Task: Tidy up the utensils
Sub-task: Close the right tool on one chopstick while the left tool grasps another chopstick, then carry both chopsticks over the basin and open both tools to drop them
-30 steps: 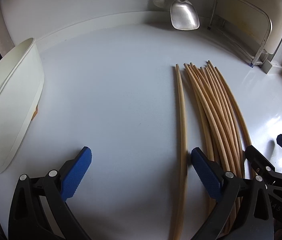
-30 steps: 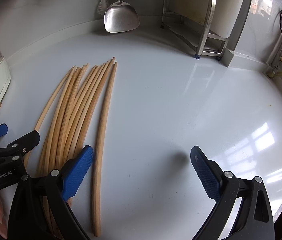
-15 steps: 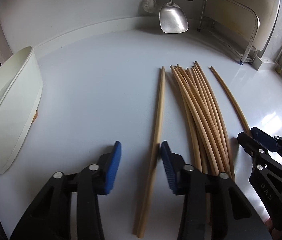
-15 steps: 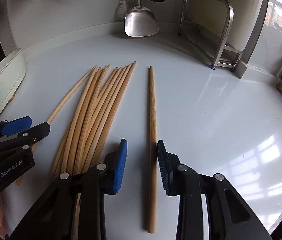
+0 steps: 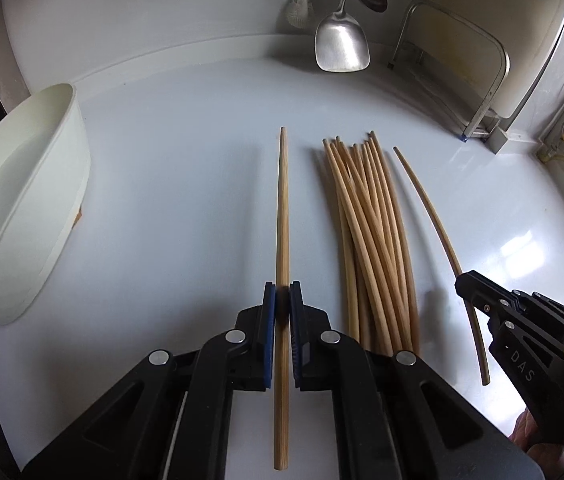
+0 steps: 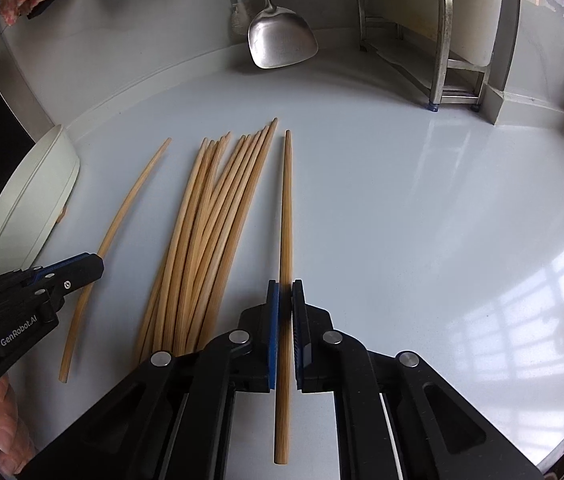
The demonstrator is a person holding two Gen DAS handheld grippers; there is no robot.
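Both grippers closed in since before: left gripper point(image 5: 282, 300) and right gripper point(image 6: 285, 292) each clamp one chopstick point(image 5: 282, 208) point(image 6: 286, 208) beside the pile point(image 5: 370, 232).

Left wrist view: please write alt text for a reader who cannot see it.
The left tool is shut on a single bamboo chopstick on a white countertop. A chopstick bundle lies to its right, and a white tub sits far left.

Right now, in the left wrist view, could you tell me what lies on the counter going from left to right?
White tub → single chopstick held in the left claw → chopstick bundle → lone chopstick → right claw.
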